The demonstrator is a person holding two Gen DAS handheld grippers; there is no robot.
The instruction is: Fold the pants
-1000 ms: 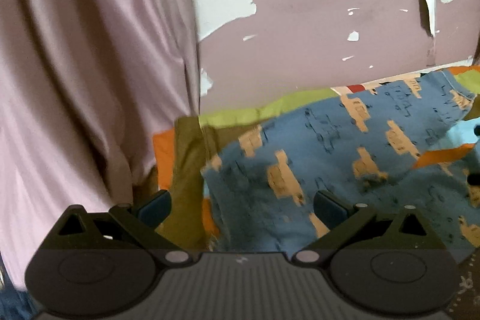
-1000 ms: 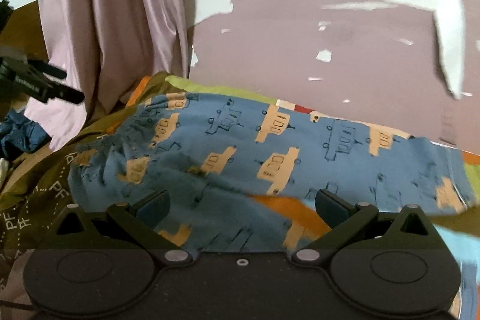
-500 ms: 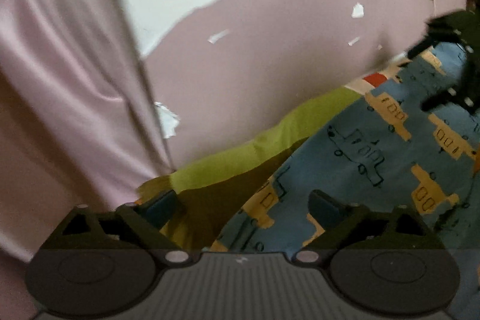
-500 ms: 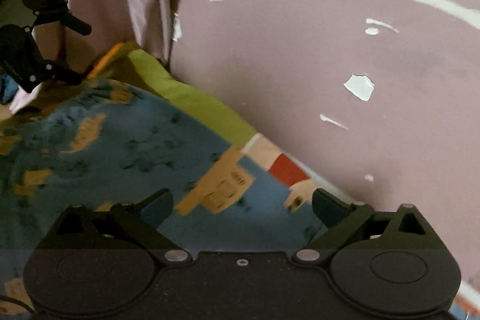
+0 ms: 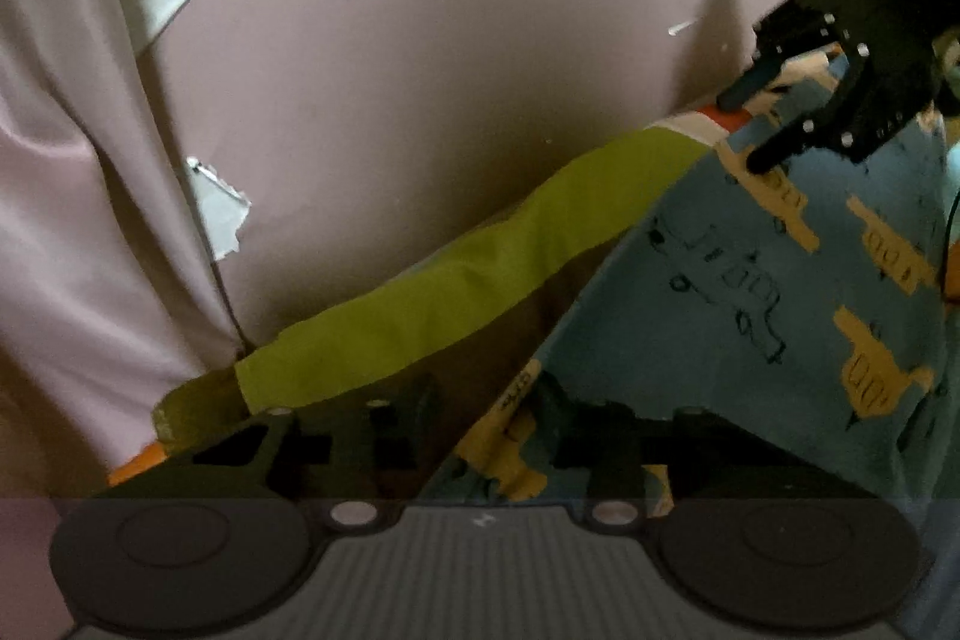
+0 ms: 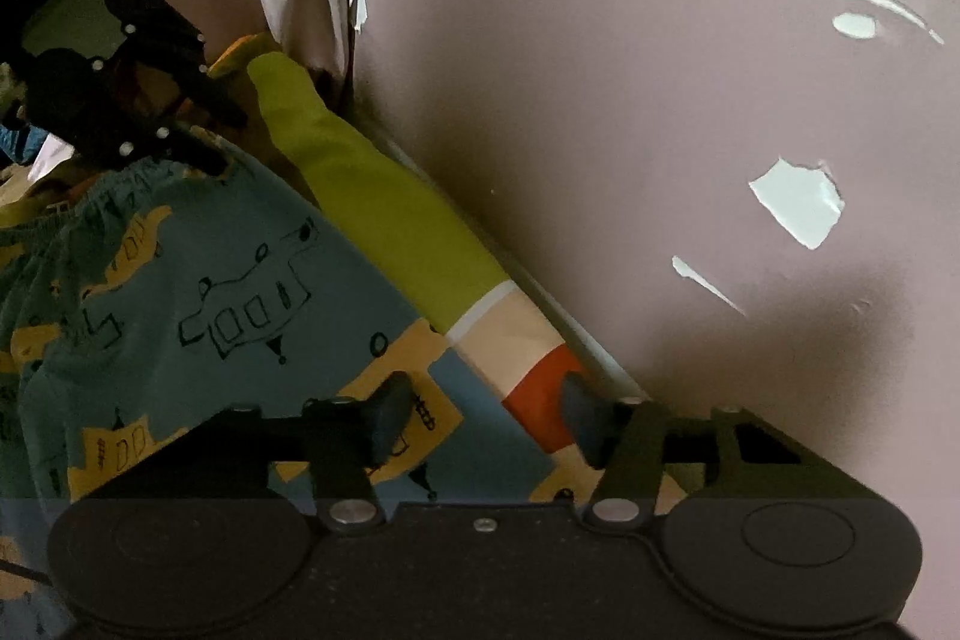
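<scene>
While closing, both grippers point(image 5: 498, 436) point(image 6: 486, 418) astride pants point(image 5: 780, 292) edge

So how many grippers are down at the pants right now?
2. The left gripper sits at one far corner of the pants, the right gripper at the other; both are closing.

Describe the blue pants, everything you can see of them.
The pants are soft blue fabric printed with yellow blocks and black outline drawings of vehicles. They lie spread, slightly rumpled, on the bedding, their far edge beside the green strip along the pink wall. A gathered hem or waistband shows at the left of the right wrist view. The left gripper is closing at one corner, the right gripper closing over the other edge; fabric sits between both.
</scene>
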